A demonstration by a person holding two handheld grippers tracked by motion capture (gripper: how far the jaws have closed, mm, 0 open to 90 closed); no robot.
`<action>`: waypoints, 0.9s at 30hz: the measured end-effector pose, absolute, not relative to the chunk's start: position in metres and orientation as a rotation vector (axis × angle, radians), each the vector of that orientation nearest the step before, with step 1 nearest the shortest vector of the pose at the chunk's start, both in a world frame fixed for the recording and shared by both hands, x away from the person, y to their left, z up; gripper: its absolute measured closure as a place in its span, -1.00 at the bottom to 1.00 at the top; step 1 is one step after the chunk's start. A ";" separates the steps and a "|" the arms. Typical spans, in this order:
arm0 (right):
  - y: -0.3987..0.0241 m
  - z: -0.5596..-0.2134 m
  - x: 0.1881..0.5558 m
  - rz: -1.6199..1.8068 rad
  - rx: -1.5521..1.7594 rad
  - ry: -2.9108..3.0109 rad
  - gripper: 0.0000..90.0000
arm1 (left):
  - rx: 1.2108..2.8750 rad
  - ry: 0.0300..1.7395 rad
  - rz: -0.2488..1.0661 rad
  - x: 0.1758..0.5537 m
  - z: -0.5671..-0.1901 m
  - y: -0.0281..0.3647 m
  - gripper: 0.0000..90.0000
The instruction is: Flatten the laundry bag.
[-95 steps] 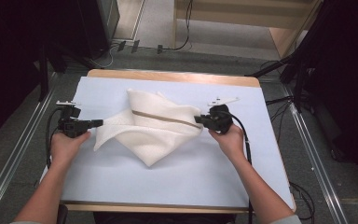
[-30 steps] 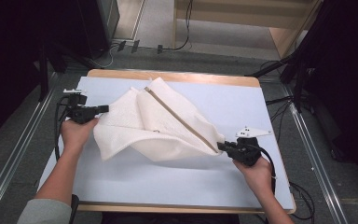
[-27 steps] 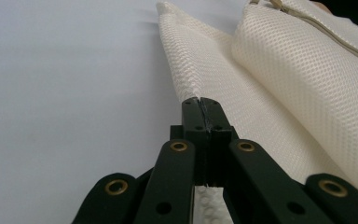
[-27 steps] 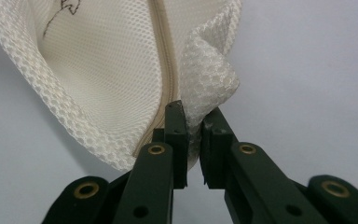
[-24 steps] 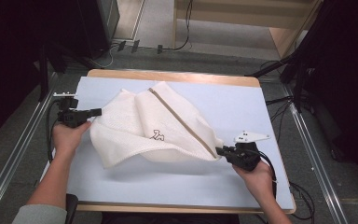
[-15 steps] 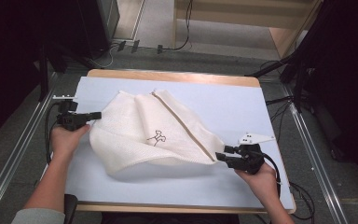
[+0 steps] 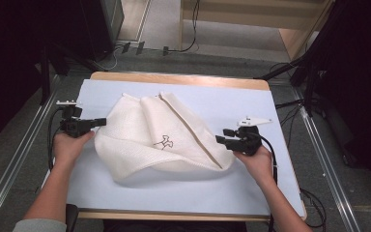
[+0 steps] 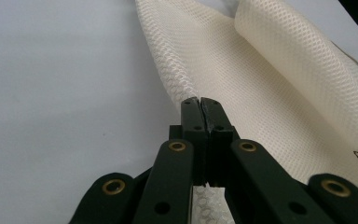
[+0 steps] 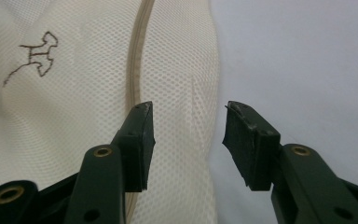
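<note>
A cream mesh cloth (image 7: 159, 140) with a small stitched dog figure (image 7: 164, 142) and a tan seam lies rumpled on the pale blue table cover (image 7: 174, 188). At its left edge my left gripper (image 7: 99, 122) is shut on the cloth (image 8: 279, 84), and mesh shows between the pressed jaws (image 8: 200, 100). My right gripper (image 7: 218, 140) sits at the cloth's right corner. Its jaws have just been opening and now stand open (image 9: 189, 114). The cloth's edge (image 9: 182, 70) lies on the table below the gap, and neither pad touches it.
The wooden table edge (image 7: 174, 79) runs along the far side. Metal rails (image 7: 9, 179) flank the table on both sides. Cables (image 7: 174, 48) lie on the floor beyond, with a dark cabinet (image 7: 92, 24) at back left and wooden furniture (image 7: 290, 34) at back right.
The right gripper has let go of the cloth corner and drawn slightly back from it. The lifted cloth has sunk and spread on the table. The left gripper keeps its hold.
</note>
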State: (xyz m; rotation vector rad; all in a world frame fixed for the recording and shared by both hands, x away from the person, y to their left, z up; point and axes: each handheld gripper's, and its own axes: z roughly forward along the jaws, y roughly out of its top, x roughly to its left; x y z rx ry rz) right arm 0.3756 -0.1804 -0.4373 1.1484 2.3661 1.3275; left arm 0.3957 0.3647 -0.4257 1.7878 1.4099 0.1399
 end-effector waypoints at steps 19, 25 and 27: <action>-0.130 -0.473 0.435 1.172 1.140 2.527 0.32 | 1.840 1.427 0.154 0.387 -0.425 0.364 1.00; -0.123 -0.473 0.428 1.115 1.085 2.537 0.95 | 1.842 1.423 0.157 0.386 -0.424 0.363 1.00; -0.121 -0.471 0.427 1.102 1.097 2.538 1.00 | 1.841 1.421 0.158 0.386 -0.424 0.363 1.00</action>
